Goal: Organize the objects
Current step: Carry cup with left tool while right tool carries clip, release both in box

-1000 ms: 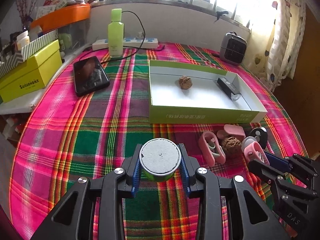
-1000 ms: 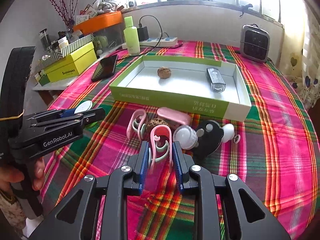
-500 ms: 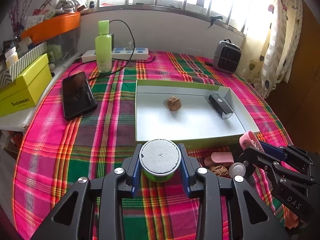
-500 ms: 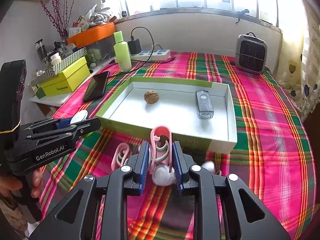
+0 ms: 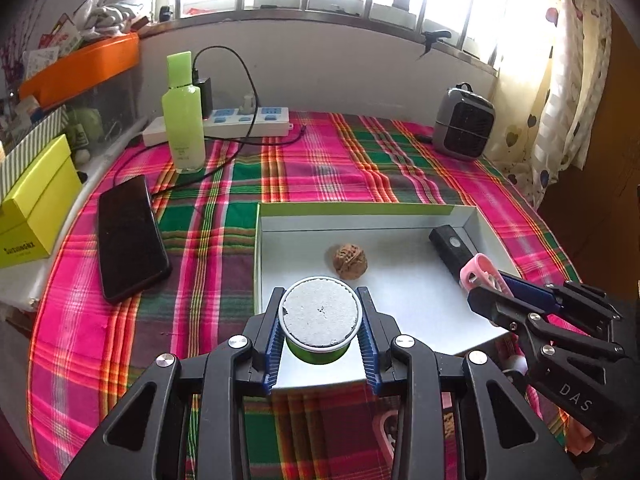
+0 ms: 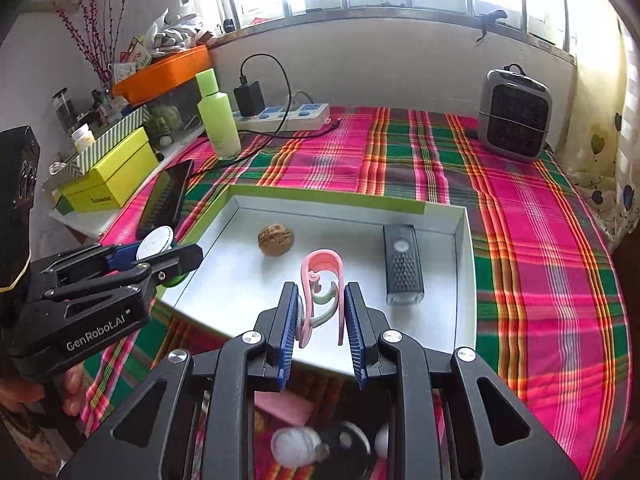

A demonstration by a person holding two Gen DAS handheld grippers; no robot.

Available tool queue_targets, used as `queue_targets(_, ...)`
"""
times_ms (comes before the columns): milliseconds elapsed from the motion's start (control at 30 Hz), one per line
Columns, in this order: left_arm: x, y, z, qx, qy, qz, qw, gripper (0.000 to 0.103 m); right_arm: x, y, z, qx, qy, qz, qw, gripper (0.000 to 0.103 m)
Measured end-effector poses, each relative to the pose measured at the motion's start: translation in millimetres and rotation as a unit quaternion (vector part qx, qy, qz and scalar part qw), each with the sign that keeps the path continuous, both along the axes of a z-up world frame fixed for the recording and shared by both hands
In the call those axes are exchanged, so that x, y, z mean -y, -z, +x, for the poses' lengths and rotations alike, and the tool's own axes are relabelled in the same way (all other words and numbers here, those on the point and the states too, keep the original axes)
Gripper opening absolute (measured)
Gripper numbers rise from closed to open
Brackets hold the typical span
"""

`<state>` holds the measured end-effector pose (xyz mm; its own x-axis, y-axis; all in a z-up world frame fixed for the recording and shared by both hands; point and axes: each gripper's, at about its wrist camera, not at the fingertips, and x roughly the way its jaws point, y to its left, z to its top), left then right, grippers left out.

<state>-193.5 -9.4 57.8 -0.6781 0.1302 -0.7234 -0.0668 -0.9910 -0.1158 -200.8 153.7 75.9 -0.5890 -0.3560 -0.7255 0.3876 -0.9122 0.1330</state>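
My left gripper (image 5: 320, 336) is shut on a small green jar with a grey-white lid (image 5: 319, 316) and holds it above the near left part of the white tray (image 5: 400, 300). The pink clip (image 6: 322, 292) stands upright between the pads of my right gripper (image 6: 322, 320), which is shut on it over the tray's near edge (image 6: 466, 280). Inside the tray lie a walnut (image 5: 350, 261) and a black oblong device (image 6: 401, 264). Each gripper also shows in the other's view: the right gripper (image 5: 486, 288) and the left gripper (image 6: 168, 250).
On the plaid cloth (image 5: 200, 240) lie a black phone (image 5: 130, 236), a green bottle (image 5: 183, 116), a power strip (image 5: 240, 120) and a small heater (image 5: 464, 120). A yellow box (image 5: 36, 208) sits left. Below my right gripper lie a pink case (image 6: 284, 406) and white round items (image 6: 296, 446).
Both grippers moved forward and slightly up, from over the loose items on the cloth to above the tray. The jar and the pink clip travelled with them.
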Motion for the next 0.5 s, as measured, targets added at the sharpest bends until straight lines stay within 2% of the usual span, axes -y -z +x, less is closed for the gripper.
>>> queue_targets(500, -6.3, 23.0, -45.4, 0.028, 0.003, -0.008, 0.9996, 0.031, 9.7, 22.7, -66.4, 0.041, 0.002, 0.011, 0.999, 0.025)
